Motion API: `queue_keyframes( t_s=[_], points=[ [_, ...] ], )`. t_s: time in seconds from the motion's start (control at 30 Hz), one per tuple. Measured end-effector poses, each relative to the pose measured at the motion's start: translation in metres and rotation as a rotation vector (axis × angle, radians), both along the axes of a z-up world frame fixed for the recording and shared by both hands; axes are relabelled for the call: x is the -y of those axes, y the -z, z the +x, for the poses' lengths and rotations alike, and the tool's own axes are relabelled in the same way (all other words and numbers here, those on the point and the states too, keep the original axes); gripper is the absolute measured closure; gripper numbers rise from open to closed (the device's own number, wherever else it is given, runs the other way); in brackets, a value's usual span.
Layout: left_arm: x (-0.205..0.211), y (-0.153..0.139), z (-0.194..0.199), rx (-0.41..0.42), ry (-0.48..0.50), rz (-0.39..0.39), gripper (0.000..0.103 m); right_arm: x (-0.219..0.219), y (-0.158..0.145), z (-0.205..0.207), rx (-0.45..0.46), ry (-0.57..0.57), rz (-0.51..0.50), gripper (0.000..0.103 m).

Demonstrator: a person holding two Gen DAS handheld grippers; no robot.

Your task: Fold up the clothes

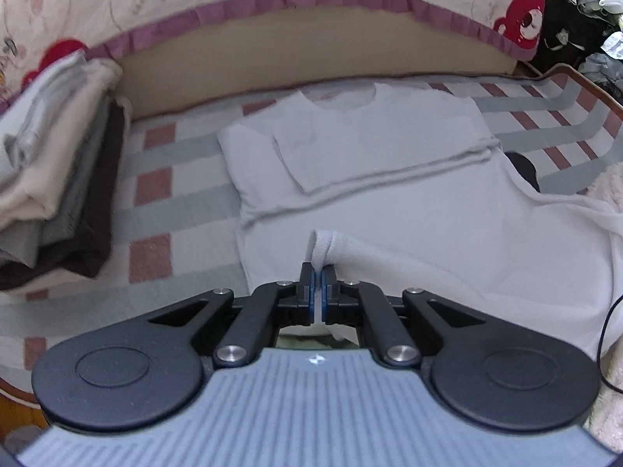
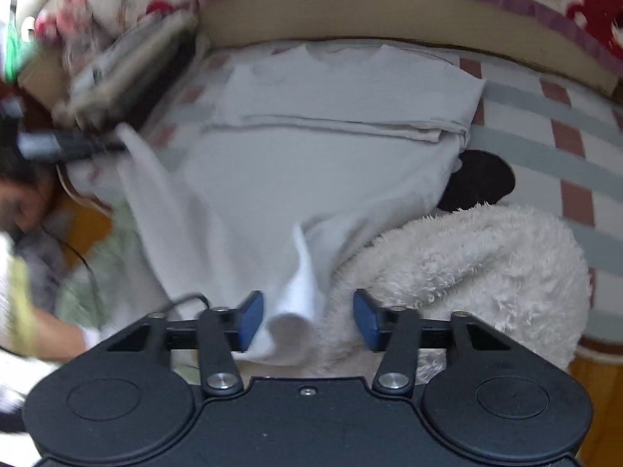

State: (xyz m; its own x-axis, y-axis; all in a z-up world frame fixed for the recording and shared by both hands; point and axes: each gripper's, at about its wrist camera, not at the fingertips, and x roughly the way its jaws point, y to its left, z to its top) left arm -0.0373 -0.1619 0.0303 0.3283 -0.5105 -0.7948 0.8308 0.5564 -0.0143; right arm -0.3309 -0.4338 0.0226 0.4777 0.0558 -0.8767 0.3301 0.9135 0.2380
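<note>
Over on the far left of the bed [image 1: 155, 186] sat a stack of folded clothes [image 1: 58, 179], cream on top and dark brown at the bottom, so a few pieces looked done already. Just right of it, in the middle of the checked sheet, lay the white shirt [image 1: 389, 148], collar at the far end and the sleeves already folded in across the chest.

The left gripper [image 1: 320, 276] had its jaws clamped tight on the near-left corner of the hem, with a little peak of cloth sticking up between the blue pads. In the right wrist view that corner looked lifted clear of the bed.

Further right, the right gripper [image 2: 307, 319] had its jaws standing wide apart, with the near-right bit of the hem bunched loosely between them, not pinched. Right beside it was a fluffy white blanket [image 2: 486, 264], touching the shirt's edge, with a dark item [image 2: 483, 183] poking out behind it.

My read: this was the bottom-up fold, just getting started. Next the right jaws would need to close on hem only, not blanket fluff, then both hands carry the hem toward the collar evenly.

Writing-wise, nothing readable. There was a tiny white logo mark [image 1: 314, 359] on the left gripper's body, too small to make out, and red teddy bears on the cover [image 1: 521, 15] at the far side.
</note>
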Motion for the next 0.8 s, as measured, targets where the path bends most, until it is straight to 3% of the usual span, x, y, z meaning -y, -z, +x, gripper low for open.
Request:
queue_keyframes(
  t_s=[0.07,0.2,0.37,0.5,0.57,0.63,0.7,0.8],
  points=[
    [-0.005,-0.012,0.000,0.037,-0.022,-0.021,0.101,0.004,-0.009,-0.005,0.069,-0.012,-0.006,0.097],
    [-0.022,-0.043,0.002,0.093,-0.085,-0.088,0.101,0.019,-0.061,-0.032,0.344,0.041,-0.095,0.097],
    [-0.050,-0.066,0.003,0.121,-0.159,-0.162,0.101,0.035,-0.094,-0.064,0.508,0.164,-0.176,0.098],
    [-0.061,-0.058,0.006,0.086,-0.192,-0.150,0.101,0.049,-0.072,-0.067,0.463,0.251,-0.114,0.098],
    [-0.061,-0.052,0.007,0.077,-0.201,-0.135,0.101,0.057,-0.065,-0.066,0.487,0.271,-0.053,0.098],
    [-0.046,-0.046,0.018,0.077,-0.164,-0.110,0.101,0.066,-0.062,-0.058,0.526,0.276,-0.057,0.098],
    [-0.021,-0.037,0.040,0.074,-0.122,-0.067,0.101,0.084,-0.060,-0.034,0.578,0.294,-0.078,0.098],
    [0.028,-0.018,0.092,0.010,-0.145,-0.006,0.101,0.137,-0.050,0.032,0.543,0.413,-0.029,0.097]
  ],
)
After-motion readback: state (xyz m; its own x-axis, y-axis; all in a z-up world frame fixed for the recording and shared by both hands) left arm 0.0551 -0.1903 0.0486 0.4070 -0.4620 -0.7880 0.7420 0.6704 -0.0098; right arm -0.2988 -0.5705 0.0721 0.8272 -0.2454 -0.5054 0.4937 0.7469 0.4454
